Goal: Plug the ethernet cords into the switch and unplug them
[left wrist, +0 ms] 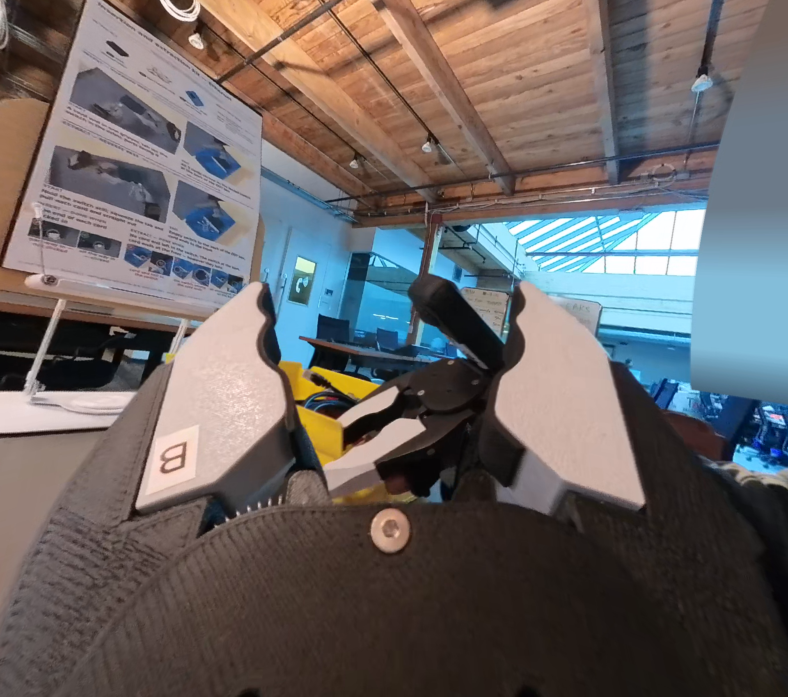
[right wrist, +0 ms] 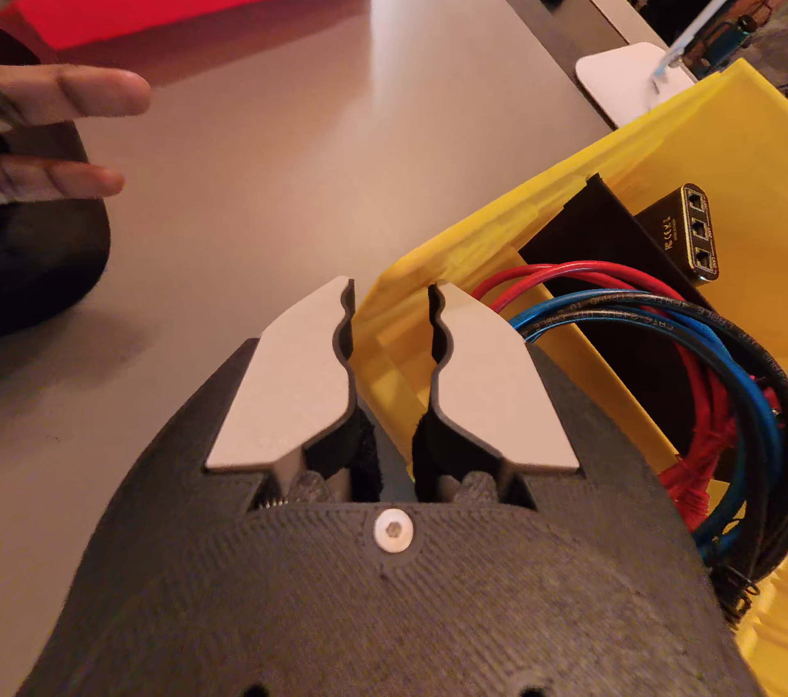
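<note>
Black switch lies in yellow bin; ports face bin's interior.

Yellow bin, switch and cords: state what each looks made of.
Bin: thin, glossy yellow plastic, by its folded, slightly translucent rim. Switch: dark casing with a dull sheen, metal or hard plastic, unclear. Cords: smooth red, blue and black jackets, rubbery plastic by how they coil.
</note>
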`<state>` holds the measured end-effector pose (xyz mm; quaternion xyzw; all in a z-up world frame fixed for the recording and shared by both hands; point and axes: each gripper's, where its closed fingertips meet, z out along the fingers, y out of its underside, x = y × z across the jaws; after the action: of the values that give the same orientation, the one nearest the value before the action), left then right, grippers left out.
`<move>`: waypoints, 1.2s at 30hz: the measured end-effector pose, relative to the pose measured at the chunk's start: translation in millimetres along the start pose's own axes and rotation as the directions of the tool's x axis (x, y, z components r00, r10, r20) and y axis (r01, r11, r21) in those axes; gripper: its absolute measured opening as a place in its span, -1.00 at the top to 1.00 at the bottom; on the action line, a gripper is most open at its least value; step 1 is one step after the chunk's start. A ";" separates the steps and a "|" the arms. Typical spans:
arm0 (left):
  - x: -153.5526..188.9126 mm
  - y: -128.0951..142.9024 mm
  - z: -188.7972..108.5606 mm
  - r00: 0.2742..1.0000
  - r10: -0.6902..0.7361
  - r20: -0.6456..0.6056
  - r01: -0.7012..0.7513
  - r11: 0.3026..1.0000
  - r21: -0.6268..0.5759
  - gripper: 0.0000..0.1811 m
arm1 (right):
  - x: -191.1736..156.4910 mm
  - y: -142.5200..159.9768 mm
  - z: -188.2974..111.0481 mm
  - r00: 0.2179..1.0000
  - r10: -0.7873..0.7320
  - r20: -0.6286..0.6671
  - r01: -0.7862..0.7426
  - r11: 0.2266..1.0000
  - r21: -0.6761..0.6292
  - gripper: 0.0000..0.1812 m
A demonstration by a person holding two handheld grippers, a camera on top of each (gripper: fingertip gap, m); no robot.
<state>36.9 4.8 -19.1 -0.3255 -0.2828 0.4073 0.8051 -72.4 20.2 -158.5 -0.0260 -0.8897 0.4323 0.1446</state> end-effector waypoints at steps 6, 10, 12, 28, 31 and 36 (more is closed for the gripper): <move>0.4 -12.5 -3.2 1.000 0.001 -0.004 -0.001 0.998 0.070 -0.14 | -16.1 -20.0 20.4 0.998 0.005 0.065 -0.007 1.000 0.030 0.61; 0.6 -16.5 -4.6 1.000 0.005 -0.004 -0.005 0.996 0.094 -0.13 | -26.8 -34.8 34.9 0.996 -0.012 0.091 0.008 0.999 0.042 0.60; 0.1 -17.2 -4.7 1.000 0.003 -0.003 -0.003 0.995 0.098 -0.12 | -32.5 -41.9 41.8 0.995 -0.018 0.102 0.013 0.999 0.049 0.59; 7.2 -61.5 -18.4 0.991 0.117 0.064 -0.127 0.975 0.181 -0.09 | -82.5 -98.1 92.5 0.974 -0.055 0.220 0.020 0.987 0.156 0.59; 5.8 -106.7 -36.0 0.968 0.218 0.123 -0.242 0.941 0.235 -0.02 | -88.5 -105.5 99.6 0.970 -0.062 0.235 0.023 0.985 0.169 0.58; -60.8 -171.8 -83.2 0.845 0.378 0.379 -0.398 0.917 -0.027 -0.02 | -93.8 -115.8 110.4 0.968 -0.071 0.240 0.025 0.981 0.190 0.58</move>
<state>147.0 -149.1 46.8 -0.2703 -0.3494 0.6235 0.6450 -4.3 -152.3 -155.2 0.0631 -0.8569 0.5096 0.0457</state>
